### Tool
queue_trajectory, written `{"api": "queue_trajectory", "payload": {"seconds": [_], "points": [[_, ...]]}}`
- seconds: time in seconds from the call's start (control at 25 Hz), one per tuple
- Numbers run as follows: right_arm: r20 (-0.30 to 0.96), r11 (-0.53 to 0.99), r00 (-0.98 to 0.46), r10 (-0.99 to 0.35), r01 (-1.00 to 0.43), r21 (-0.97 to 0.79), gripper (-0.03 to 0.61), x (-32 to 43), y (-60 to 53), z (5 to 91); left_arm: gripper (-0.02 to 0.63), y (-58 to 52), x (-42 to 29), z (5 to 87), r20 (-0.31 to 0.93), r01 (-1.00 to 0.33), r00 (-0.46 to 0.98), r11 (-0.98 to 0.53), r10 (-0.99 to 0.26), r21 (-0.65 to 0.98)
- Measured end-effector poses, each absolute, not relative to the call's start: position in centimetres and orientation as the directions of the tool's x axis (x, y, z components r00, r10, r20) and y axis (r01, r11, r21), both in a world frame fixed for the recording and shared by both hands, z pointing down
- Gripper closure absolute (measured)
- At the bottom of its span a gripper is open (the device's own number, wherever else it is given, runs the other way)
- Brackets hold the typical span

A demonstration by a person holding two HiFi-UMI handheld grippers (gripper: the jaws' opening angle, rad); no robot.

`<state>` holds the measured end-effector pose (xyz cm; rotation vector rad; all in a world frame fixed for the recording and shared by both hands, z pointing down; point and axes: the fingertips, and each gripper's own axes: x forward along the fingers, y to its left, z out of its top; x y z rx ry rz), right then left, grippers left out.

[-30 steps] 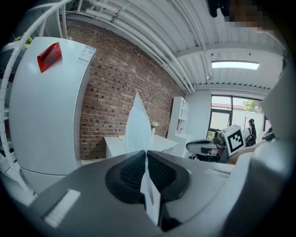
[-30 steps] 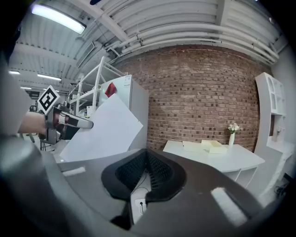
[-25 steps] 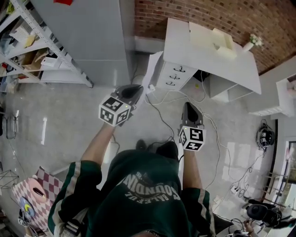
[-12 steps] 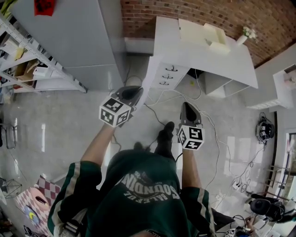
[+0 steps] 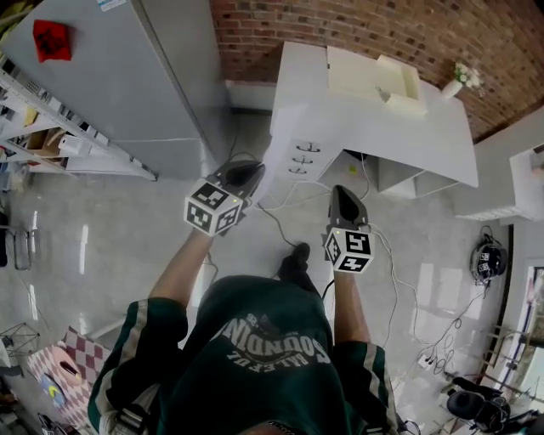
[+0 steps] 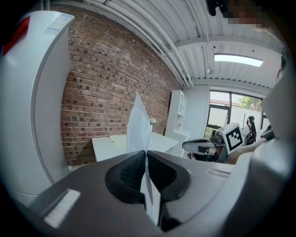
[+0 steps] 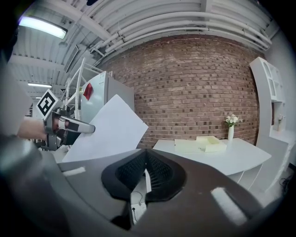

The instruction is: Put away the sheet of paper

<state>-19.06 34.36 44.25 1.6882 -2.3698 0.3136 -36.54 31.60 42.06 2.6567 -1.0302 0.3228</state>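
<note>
**Desk editor:** What filled the frame?

**Photographer:** A brick wall (image 5: 357, 25), a tall grey cabinet (image 5: 110, 76) and a white desk (image 5: 382, 127) with drawers (image 5: 302, 155). Loose cables (image 5: 393, 280) crossed the floor (image 5: 110, 246) between the person and the desk.

**Desk editor:** And the sheet of paper (image 6: 138, 125)?

**Photographer:** It stood upright in the air, short of the desk, pinched between the closed jaws of the left hand-held gripper (image 6: 146, 159). The right hand-held gripper (image 7: 146, 159) was closed on nothing.

**Desk editor:** Smaller things? Any writing?

**Photographer:** A cream tray (image 5: 374, 76) and a vase of flowers (image 5: 463, 81) sat on the desk. The cabinet's red label (image 5: 51, 40) was too small to read, and the shirt's print lay upside down and only partly legible.

**Desk editor:** Any change?

**Photographer:** The desk had drawn closer than a second earlier.
</note>
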Motion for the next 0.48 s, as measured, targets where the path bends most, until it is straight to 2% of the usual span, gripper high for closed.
{"api": "queue_trajectory", "payload": {"seconds": [0.48], "points": [[0.301,0.371,-0.372,-0.878,-0.926,-0.061,0.578,-11.6,24.8,43.6,0.603,22.8,-29.5,42.4,0.328,-0.727,0.68,-0.663,-0.656,0.181]]}}
